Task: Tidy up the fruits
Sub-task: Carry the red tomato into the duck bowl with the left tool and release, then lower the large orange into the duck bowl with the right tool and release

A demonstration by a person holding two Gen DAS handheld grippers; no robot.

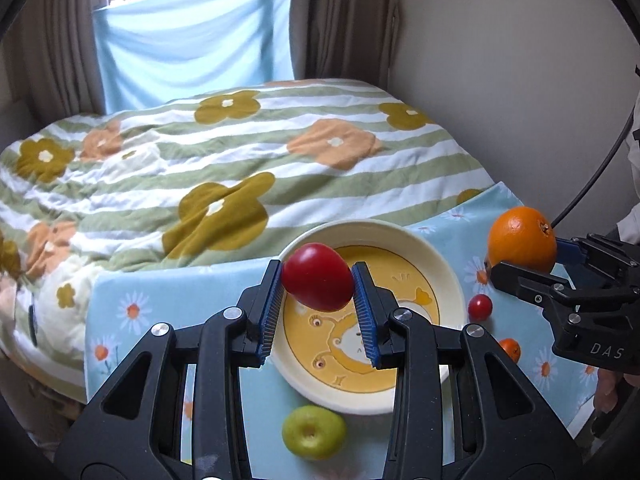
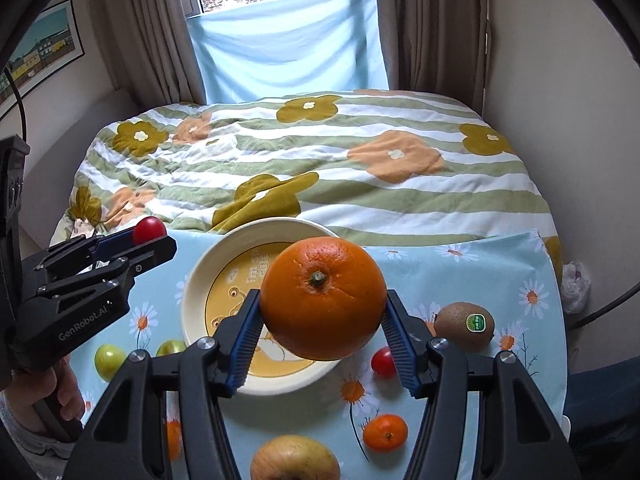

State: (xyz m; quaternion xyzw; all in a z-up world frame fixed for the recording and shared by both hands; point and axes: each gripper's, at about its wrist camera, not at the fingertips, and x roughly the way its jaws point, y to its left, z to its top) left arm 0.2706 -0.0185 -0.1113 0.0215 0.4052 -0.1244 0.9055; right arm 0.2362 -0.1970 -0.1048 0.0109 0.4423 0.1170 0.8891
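Observation:
My left gripper (image 1: 318, 280) is shut on a red tomato (image 1: 318, 276) and holds it above the far left rim of a cream bowl (image 1: 448, 276) with a yellow cartoon bottom. My right gripper (image 2: 322, 320) is shut on a large orange (image 2: 322, 298) and holds it above the bowl's (image 2: 192, 292) right side. In the left wrist view the right gripper (image 1: 532, 264) with the orange (image 1: 522, 238) is at the right. In the right wrist view the left gripper (image 2: 148, 236) with the tomato (image 2: 149, 230) is at the left.
On the blue daisy cloth (image 2: 460, 280) lie a kiwi (image 2: 464, 326), a small red tomato (image 2: 382, 362), a mandarin (image 2: 385, 433), a yellowish apple (image 2: 295, 458) and two green fruits (image 2: 109, 360). A bed with a flowered quilt (image 2: 320, 168) lies beyond.

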